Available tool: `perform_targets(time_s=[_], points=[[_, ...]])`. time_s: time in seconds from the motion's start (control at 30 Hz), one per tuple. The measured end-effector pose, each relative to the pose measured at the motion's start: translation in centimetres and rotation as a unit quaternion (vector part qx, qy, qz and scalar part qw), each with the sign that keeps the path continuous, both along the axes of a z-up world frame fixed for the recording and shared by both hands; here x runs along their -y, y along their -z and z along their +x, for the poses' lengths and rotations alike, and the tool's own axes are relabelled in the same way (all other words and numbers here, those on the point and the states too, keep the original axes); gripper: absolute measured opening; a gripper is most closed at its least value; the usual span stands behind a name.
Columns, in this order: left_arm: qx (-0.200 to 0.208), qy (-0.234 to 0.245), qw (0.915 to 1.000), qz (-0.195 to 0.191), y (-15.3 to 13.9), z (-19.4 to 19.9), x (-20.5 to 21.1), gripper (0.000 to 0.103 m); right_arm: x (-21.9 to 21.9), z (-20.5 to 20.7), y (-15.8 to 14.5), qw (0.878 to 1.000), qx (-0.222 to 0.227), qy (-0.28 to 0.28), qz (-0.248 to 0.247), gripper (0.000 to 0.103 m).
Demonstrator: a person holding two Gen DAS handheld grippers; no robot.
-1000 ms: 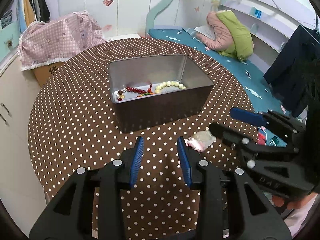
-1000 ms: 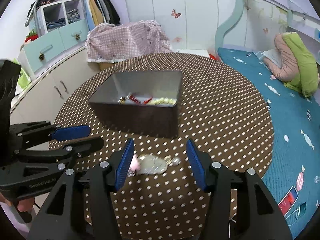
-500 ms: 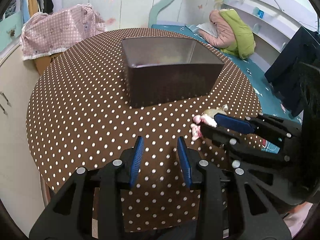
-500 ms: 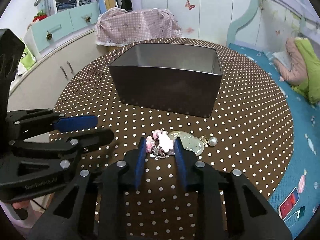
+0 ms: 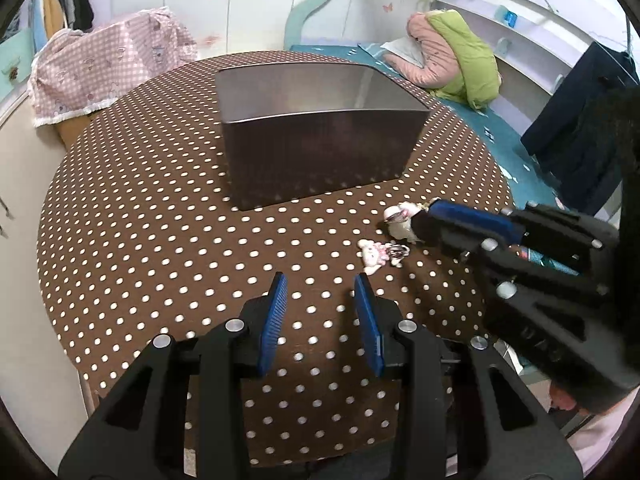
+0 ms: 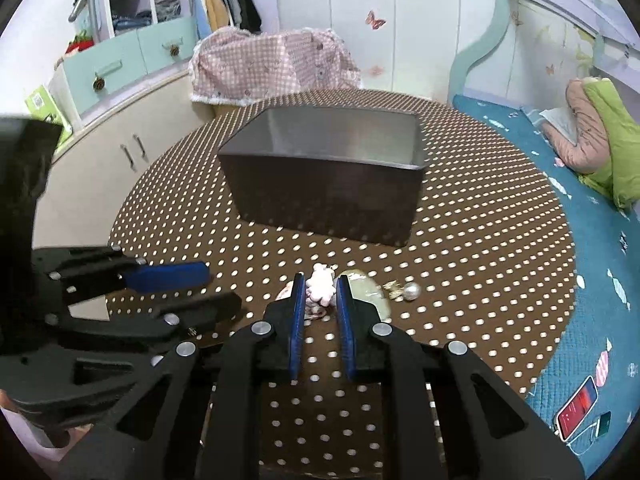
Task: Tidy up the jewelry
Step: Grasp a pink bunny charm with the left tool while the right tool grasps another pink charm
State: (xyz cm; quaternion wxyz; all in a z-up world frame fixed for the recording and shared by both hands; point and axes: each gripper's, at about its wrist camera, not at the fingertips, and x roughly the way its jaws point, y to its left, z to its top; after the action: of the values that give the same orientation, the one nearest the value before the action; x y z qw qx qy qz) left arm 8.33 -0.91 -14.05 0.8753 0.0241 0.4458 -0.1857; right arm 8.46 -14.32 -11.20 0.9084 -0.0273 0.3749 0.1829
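Right wrist view: a small pink plush-looking charm (image 6: 320, 286) sits between the blue ribbed pads of the right gripper (image 6: 319, 284), whose jaws have just been closing and seem to pinch it. Just right lie a pale glossy disc (image 6: 366, 286) and round pearl (image 6: 412, 291). Beyond stands the rectangular metal tin (image 6: 328, 196) on dotted brown cloth (image 6: 480, 200). Left gripper (image 5: 320, 294) hovers part open, empty.

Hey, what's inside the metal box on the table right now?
Only the bare inner walls of the metal box show. Its near wall hides the floor in both views, so any contents there cannot be seen.
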Motion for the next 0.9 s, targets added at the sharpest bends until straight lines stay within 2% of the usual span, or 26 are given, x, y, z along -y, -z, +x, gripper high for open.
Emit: perform_targets(time_s=[0.37, 0.5, 0.6, 0.67, 0.73, 0.9], points=[[0.008, 0.039, 0.9992, 0.003, 0.2, 0.8, 3.0, 0.036, 2.5, -0.4, -1.1, 0.999, 0.017, 0.029, 0.027, 0.014], [0.028, 0.039, 0.9985, 0.025, 0.6, 1.4, 4.2, 0.036, 3.0, -0.3, -0.8, 0.999, 0.014, 0.032, 0.032, 0.014], [0.043, 0.042, 0.9975, 0.039, 0.8, 1.3, 4.7, 0.033, 3.4, -0.2, -0.6, 0.999, 0.01, 0.033, 0.035, 0.014], [0.044, 0.039, 0.9975, 0.039, 0.9, 1.3, 4.6, 0.023, 3.7, -0.1, -0.6, 0.999, 0.009, 0.035, 0.036, 0.014], [0.037, 0.036, 0.9983, 0.026, 0.8, 1.6, 4.3, 0.023, 3.8, 0.0, -0.7, 0.999, 0.01, 0.036, 0.039, 0.014], [0.036, 0.026, 0.9986, 0.029, 0.9, 1.6, 3.7, 0.022, 4.0, 0.0, -0.7, 0.998, 0.01, 0.036, 0.042, 0.014]])
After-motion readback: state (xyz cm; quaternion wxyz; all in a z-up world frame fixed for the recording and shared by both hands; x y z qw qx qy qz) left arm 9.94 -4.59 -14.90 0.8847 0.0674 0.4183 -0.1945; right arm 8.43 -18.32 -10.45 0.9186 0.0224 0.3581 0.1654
